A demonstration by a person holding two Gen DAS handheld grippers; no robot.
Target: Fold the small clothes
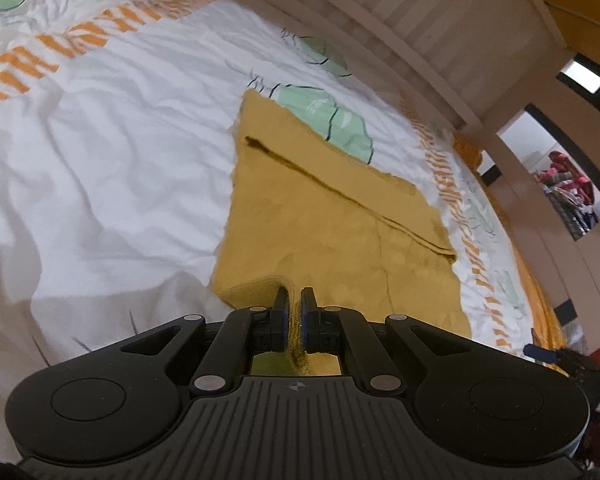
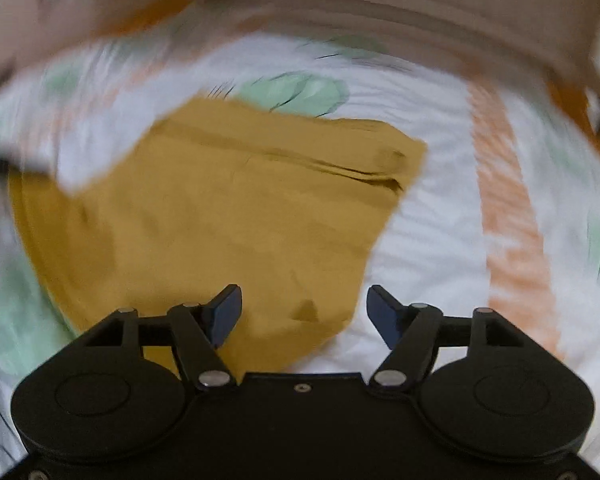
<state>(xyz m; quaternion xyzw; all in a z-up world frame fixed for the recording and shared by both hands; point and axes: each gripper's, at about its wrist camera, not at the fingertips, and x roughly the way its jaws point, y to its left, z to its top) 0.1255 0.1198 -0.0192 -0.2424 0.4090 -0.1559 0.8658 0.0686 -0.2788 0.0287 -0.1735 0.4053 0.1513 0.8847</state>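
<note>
Two grippers work over one mustard garment lying flat on the bed sheet. The sheet's orange lettering band is not legible. The left gripper angles down at the garment's near edge, jaws pinched tight on a raised fold of it. The right gripper tilts down above the garment's near corner, jaws wide apart, gripping nothing; this view is blurred.

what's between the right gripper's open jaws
In the right wrist view, the right gripper has its jaws spread above the near corner of the mustard cloth and a strip of white bedsheet; nothing is pinched between them.
</note>
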